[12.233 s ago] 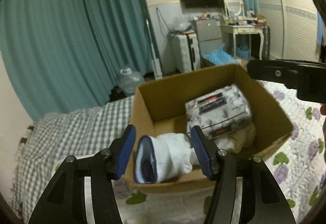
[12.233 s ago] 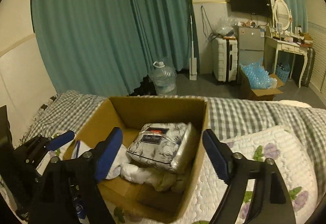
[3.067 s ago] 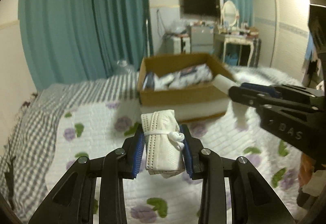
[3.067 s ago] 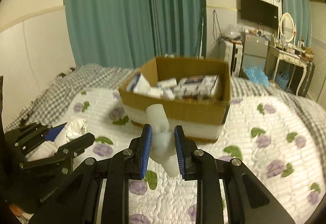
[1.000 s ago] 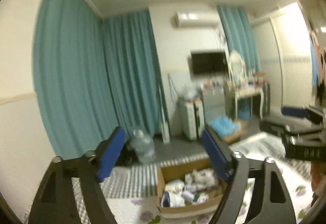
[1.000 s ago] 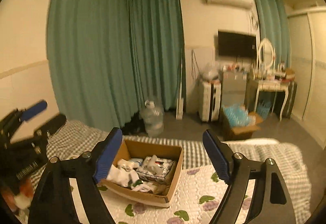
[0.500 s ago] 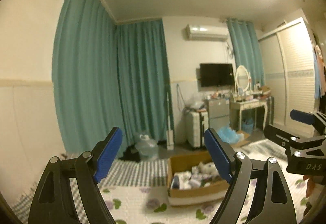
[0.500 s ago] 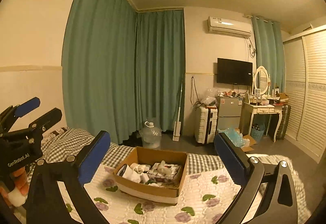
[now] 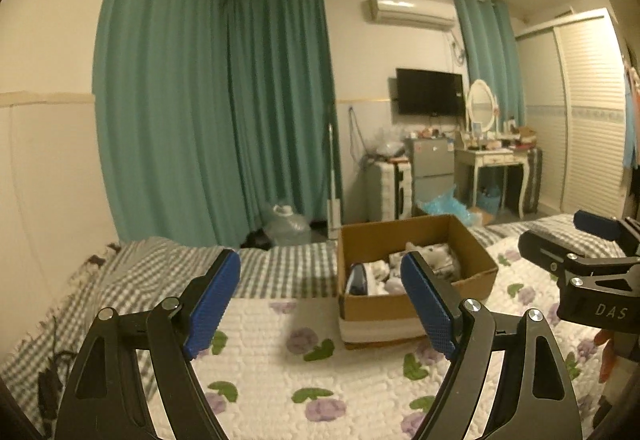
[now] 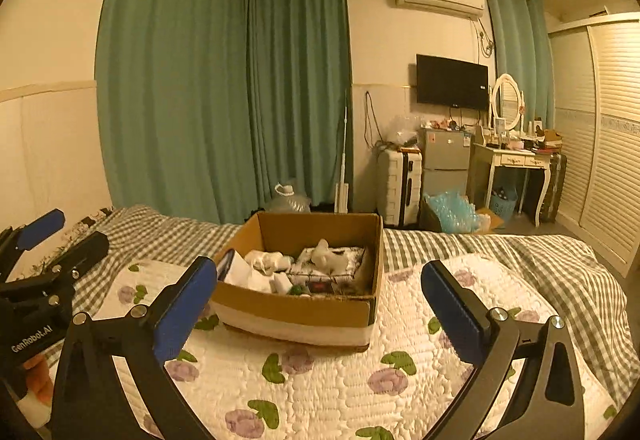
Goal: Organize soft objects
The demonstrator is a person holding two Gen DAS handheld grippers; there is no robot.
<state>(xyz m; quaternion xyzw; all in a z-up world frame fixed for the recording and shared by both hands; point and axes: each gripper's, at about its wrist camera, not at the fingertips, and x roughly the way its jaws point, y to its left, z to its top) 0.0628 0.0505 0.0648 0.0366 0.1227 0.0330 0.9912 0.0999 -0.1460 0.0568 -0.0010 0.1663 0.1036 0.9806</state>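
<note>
both empty: left gripper [image 9: 320, 304] and right gripper [image 10: 318, 316] fingers spread wide, nothing between them. cardboard box [image 10: 296, 310] sits ahead of the fingertips on the quilt [image 10: 320, 392], soft items [image 10: 280, 268] piled inside. task looks done or nearly so. right view shows the contents clearly; left view mostly hides them behind its right finger.
</note>
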